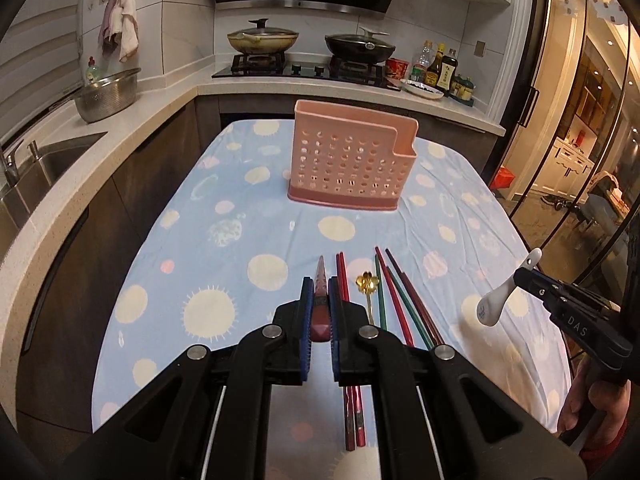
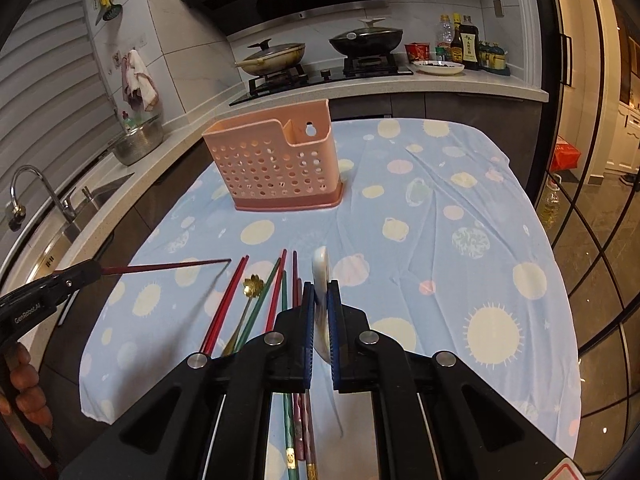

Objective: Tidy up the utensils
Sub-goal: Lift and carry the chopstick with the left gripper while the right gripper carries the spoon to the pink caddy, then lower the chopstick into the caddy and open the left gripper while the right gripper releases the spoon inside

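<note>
The left gripper [image 1: 320, 296] points forward and downward, its blue pads pressed together on a thin dark red stick. The right gripper [image 2: 320, 300] angles down likewise — clamped tight around a white piece. Fingers [image 2: 24, 376] of each hand wrap the handles.

- The utensil holder [image 1: 352, 160] is salmon pink, dotted with round holes, on a darker pink base.
- The tablecloth [image 1: 240, 240] is pale blue with cream suns and pastel planets.
- Loose chopsticks [image 1: 396, 300] are red, green and maroon.
- The small spoon [image 1: 367, 283] is gold, flower-shaped.
- The ceramic spoon [image 1: 496, 304] is white.
- The gripper pads [image 1: 307, 312] are blue.
</note>
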Tool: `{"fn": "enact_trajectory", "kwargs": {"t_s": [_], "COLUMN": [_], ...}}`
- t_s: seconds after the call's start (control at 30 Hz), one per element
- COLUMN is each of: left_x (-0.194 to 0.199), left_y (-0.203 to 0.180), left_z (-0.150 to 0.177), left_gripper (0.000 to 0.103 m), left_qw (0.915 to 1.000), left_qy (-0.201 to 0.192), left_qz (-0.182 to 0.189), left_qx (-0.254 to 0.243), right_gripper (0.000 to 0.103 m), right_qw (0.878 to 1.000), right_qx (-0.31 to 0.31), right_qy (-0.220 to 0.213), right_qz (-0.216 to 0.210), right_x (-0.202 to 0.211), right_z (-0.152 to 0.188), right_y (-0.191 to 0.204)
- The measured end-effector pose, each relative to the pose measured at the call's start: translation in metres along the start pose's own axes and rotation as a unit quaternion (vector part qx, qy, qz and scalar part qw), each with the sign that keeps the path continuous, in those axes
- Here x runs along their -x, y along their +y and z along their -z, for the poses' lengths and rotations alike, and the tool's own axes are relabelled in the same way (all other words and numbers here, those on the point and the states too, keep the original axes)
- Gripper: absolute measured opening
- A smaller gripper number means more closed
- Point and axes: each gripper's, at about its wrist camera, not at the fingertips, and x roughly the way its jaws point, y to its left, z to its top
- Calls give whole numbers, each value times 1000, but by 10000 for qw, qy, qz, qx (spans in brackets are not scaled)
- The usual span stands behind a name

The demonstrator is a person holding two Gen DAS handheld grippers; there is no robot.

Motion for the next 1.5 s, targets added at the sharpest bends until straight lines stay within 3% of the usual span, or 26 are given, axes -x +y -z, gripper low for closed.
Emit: {"fn": "enact_trajectory", "kwargs": {"t_s": [0.3,0.6,0.87,1.03,1.33,1.5], "left_x": [2,18,11,-18,-83,-90], "left_y": [-5,-7,-2,2,8,6], "left_z": [-79,-176,-248,-266,-257,-252], "left_gripper": [7,7,7,7,7,9], "left_qw": [9983,9906,9834,9854,9939,9941], "left_qy": [-548,-1335,-1804,-1698,-1101,-1066], "left_qz": [-4,45,48,96,-31,-172], "left_qx": [-210,-278,-171,-87,-72,-131], "right_gripper": [6,6,6,6,7,15], "right_qw": [9985,9945,9932,9946,9970,9981], "right_qx": [58,-12,-139,-223,-362,-340], "right_qy": [-400,-653,-708,-501,-5,-137], "right_qz": [-374,-821,-913,-883,-688,-495], "right_x": [-9,-38,-74,-105,-157,-152], "right_z": [-80,-168,-218,-225,-207,-202], "right_y": [4,14,17,14,2,1]}}
